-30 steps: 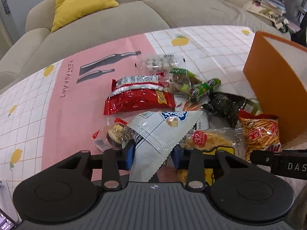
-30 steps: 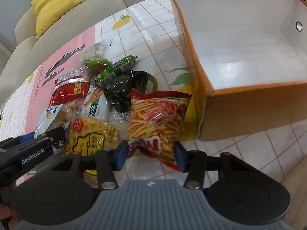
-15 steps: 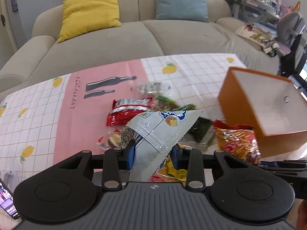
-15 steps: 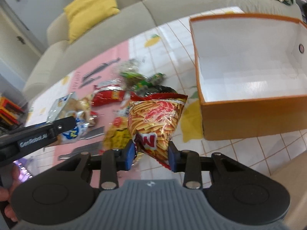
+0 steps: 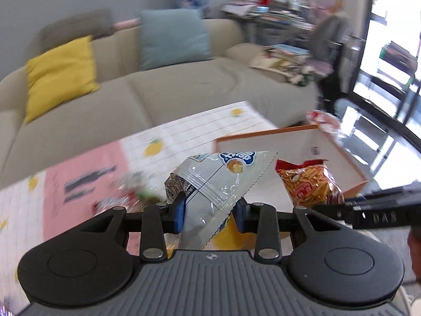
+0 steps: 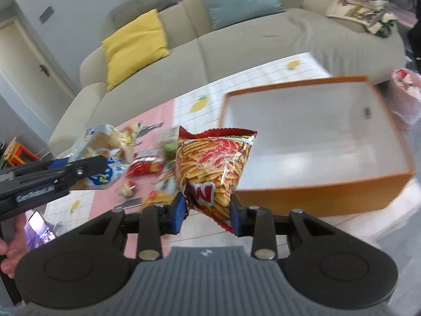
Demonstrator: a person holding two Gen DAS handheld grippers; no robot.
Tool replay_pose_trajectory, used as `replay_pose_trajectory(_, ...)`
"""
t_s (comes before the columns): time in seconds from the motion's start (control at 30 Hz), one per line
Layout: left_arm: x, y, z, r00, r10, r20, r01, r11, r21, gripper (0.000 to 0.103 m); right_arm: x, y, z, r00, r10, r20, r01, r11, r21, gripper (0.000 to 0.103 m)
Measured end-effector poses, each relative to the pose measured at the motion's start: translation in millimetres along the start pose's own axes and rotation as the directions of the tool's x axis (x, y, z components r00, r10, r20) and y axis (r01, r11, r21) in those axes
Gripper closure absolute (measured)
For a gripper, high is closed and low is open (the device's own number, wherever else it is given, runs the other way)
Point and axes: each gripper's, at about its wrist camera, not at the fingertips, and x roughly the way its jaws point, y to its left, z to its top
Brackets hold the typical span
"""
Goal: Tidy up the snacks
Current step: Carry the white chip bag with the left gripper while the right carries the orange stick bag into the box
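Observation:
My left gripper (image 5: 209, 214) is shut on a white and clear snack bag (image 5: 218, 181) and holds it in the air; this bag also shows in the right wrist view (image 6: 105, 155). My right gripper (image 6: 208, 214) is shut on a red bag of fry-shaped chips (image 6: 213, 168), lifted beside the orange box (image 6: 315, 197). The chips bag also shows in the left wrist view (image 5: 310, 184). The box (image 5: 263, 134) is open, white inside and empty. Several other snack packets (image 6: 147, 167) lie on the table, blurred.
The table has a pink and white lemon-print cloth (image 5: 84, 181). A beige sofa (image 6: 236, 50) with a yellow cushion (image 6: 134, 47) and a blue cushion (image 6: 236, 0) stands behind. A pink bin bag (image 6: 405, 94) stands right of the box.
Both grippers have risen from the table with their bags and moved toward the orange box. The right gripper closed on the chips bag and lifted it.

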Motion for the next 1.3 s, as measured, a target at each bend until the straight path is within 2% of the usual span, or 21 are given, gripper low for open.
replay_pose_trajectory(0.17, 39.6, -39.0, 31.0, 0.997, -0.064, -0.047, 0.069, 0.991, 0.117, 0.063, -7.5, -50.1, 35.2, 0.998, -0.046, -0.031, 0.047, 0.998, 0.039, 0.07)
replay_pose_trajectory(0.27, 71.9, -63.4, 41.2, 0.986, -0.126, -0.113, 0.146, 0.972, 0.183, 0.063, 5.3, -79.8, 53.9, 0.995, -0.055, -0.083, 0.062, 0.994, 0.088, 0.07)
replay_pose_trajectory(0.33, 96.6, -76.3, 45.0, 0.975, -0.14, -0.17, 0.177, 0.956, 0.233, 0.063, 18.2, -99.3, 64.7, 0.991, -0.037, -0.126, 0.055, 0.989, 0.139, 0.07)
replay_pose_trajectory(0.47, 137.4, -98.1, 41.7, 0.951, -0.124, -0.285, 0.22, 0.916, 0.335, 0.063, 55.2, -128.7, 73.9, 0.973, -0.003, -0.231, 0.055, 0.974, 0.22, 0.07)
replay_pose_trajectory(0.6, 167.9, -105.5, 28.4, 0.915, -0.106, -0.39, 0.272, 0.875, 0.4, 0.063, 87.6, -136.4, 73.1, 0.947, -0.031, -0.318, 0.094, 0.978, 0.184, 0.07)
replay_pose_trajectory(0.8, 201.2, -107.2, 10.8, 0.866, -0.054, -0.497, 0.315, 0.831, 0.459, 0.063, 131.1, -134.0, 68.7, 0.899, -0.033, -0.436, 0.097, 0.987, 0.126, 0.069)
replay_pose_trajectory(0.87, 211.2, -107.3, 8.6, 0.855, -0.032, -0.518, 0.318, 0.821, 0.473, 0.063, 139.3, -133.9, 67.6, 0.887, -0.04, -0.46, 0.1, 0.989, 0.105, 0.069)
replay_pose_trajectory(0.97, 222.0, -106.4, 5.5, 0.842, -0.016, -0.54, 0.321, 0.819, 0.476, 0.063, 150.4, -134.5, 66.4, 0.871, -0.032, -0.49, 0.097, 0.989, 0.108, 0.068)
replay_pose_trajectory(1.07, 230.3, -100.7, 5.8, 0.826, -0.03, -0.563, 0.333, 0.831, 0.445, 0.062, 157.9, -141.7, 62.7, 0.855, -0.031, -0.517, 0.108, 0.987, 0.119, 0.066)
replay_pose_trajectory(1.2, 235.9, -94.5, 6.1, 0.802, -0.05, -0.595, 0.354, 0.842, 0.407, 0.061, 166.7, -142.0, 61.7, 0.843, -0.015, -0.537, 0.107, 0.984, 0.14, 0.063)
replay_pose_trajectory(1.3, 236.9, -92.2, 8.2, 0.795, -0.045, -0.604, 0.352, 0.847, 0.399, 0.06, 168.0, -142.0, 60.9, 0.84, -0.01, -0.542, 0.105, 0.984, 0.143, 0.062)
